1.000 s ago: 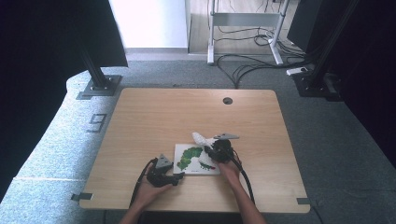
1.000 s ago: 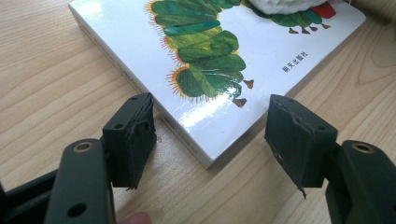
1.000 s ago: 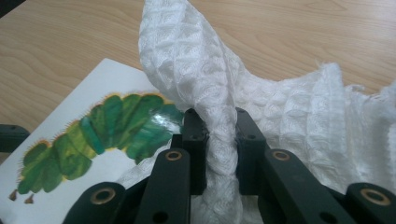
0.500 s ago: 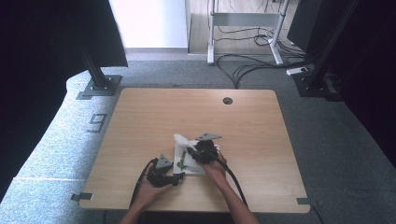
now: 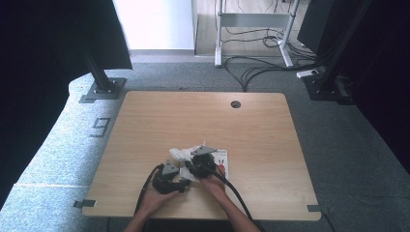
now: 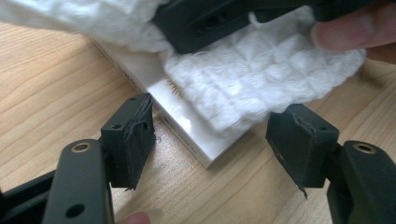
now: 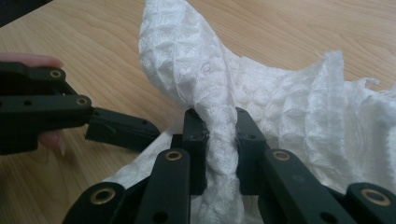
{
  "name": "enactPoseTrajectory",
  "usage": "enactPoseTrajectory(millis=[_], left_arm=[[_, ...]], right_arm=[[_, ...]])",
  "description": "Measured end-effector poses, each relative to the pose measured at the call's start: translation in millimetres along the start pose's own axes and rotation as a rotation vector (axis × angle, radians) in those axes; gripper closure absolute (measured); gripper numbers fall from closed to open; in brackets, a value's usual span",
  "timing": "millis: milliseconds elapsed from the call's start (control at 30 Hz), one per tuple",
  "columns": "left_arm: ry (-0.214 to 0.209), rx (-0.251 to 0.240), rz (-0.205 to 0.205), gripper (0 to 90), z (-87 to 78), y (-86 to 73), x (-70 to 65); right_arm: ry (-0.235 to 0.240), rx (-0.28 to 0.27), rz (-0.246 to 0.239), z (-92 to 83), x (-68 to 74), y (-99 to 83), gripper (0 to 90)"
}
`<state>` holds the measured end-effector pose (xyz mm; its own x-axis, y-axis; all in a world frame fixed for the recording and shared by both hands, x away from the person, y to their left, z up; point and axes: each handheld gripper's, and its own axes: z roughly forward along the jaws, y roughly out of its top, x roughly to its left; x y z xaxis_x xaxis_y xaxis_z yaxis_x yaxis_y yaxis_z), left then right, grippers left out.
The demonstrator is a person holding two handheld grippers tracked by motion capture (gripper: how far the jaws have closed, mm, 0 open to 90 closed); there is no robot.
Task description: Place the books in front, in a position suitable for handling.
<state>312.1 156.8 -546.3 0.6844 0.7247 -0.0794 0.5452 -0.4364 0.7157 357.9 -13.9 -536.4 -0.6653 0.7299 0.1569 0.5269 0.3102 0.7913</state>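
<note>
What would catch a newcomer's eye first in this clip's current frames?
The white waffle-textured cloth, bunched and pinched between the jaws of the right gripper, near the table's front edge. Under it lies a white book, whose corner sits between the open jaws of the left gripper.

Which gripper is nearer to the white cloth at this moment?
Right. The right gripper is clamped on a bunched fold of the white cloth. The left gripper is open beside it, its jaws either side of the corner of the white book under the cloth.
</note>
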Motion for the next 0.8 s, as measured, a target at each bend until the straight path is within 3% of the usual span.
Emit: enactPoseTrajectory(millis=[367, 533, 800], left_arm=[[0.004, 0.003, 0.008, 31.5, 0.2, 0.2, -0.6], [0.001, 0.001, 0.006, 31.8, 0.0, 0.1, -0.1], [0.001, 0.001, 0.005, 32.0, -0.1, 0.0, 0.0]], right_arm=[[-0.025, -0.03, 0.03, -18.0, -10.8, -15.4, 75.1], [-0.044, -0.04, 0.084, -25.0, -22.8, -18.9, 73.9], [-0.095, -0.056, 0.112, -48.6, -44.5, -36.8, 74.0]])
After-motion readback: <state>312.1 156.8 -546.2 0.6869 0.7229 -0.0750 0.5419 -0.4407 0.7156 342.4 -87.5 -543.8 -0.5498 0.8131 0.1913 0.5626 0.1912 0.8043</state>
